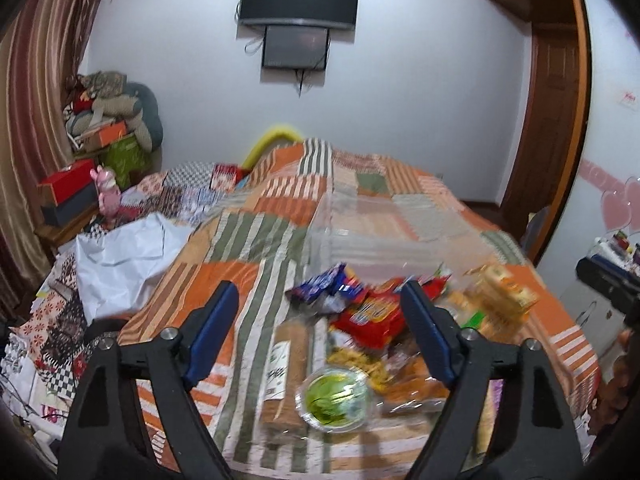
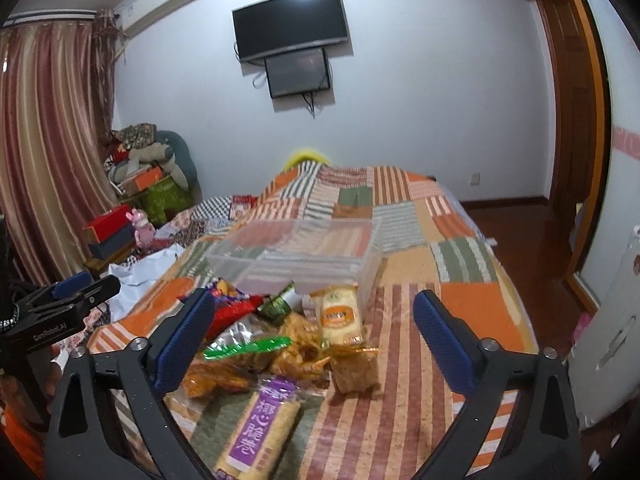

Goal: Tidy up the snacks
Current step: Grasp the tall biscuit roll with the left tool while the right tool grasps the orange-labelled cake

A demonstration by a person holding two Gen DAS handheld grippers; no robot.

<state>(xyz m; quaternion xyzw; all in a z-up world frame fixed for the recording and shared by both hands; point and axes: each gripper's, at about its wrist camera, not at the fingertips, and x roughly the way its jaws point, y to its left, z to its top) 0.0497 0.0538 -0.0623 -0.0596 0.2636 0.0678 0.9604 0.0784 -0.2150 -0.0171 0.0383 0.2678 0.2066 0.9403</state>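
Two jaws stand apart on each hand-held gripper, left (image 1: 316, 300) and right (image 2: 310, 312), nothing grasped. The snacks (image 2: 280, 344) lie piled on the bed (image 2: 400, 360), before the clear bin (image 2: 296, 256). Best to pick one separate packet.

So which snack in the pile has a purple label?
The long rice-cracker roll lying nearest the right gripper, with a purple strip down its length; the other packets are red, orange, yellow or green.
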